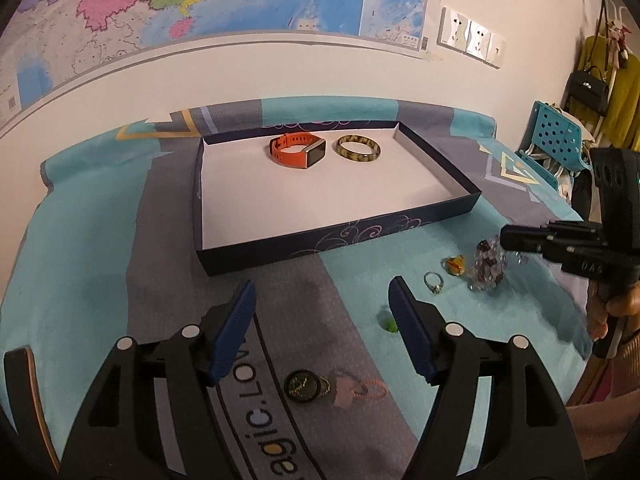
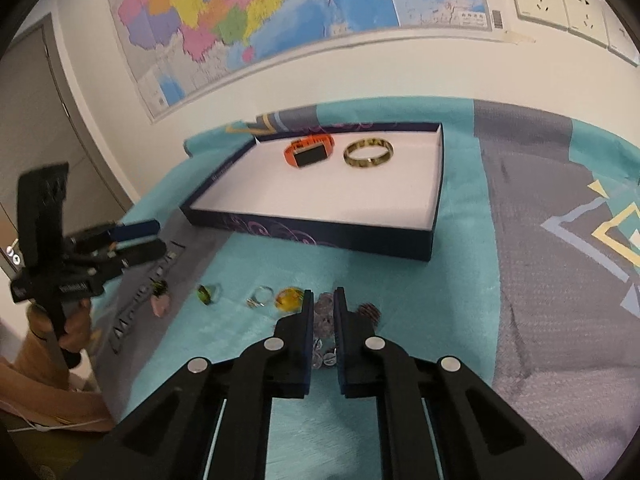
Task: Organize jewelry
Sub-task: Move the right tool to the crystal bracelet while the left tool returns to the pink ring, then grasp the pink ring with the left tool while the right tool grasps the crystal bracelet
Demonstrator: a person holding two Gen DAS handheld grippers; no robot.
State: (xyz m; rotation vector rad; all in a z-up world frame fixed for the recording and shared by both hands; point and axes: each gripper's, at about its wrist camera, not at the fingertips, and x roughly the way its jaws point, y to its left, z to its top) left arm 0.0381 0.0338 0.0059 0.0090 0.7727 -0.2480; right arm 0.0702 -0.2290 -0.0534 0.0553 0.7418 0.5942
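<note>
The navy tray [image 1: 340, 236] already held the orange watch [image 1: 298, 150] and bangle [image 1: 358, 149]. The left gripper [image 1: 322, 320] gaped empty; the right gripper [image 2: 322, 308] pinched the crystal bracelet [image 1: 486, 268] on the cloth. Rings [image 2: 260, 296] waited there.

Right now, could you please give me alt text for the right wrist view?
The right claw is nearly closed around a clear beaded bracelet on a teal cloth. Beyond it, a navy tray holds an orange watch and a gold bangle; the left claw hovers at left.
</note>
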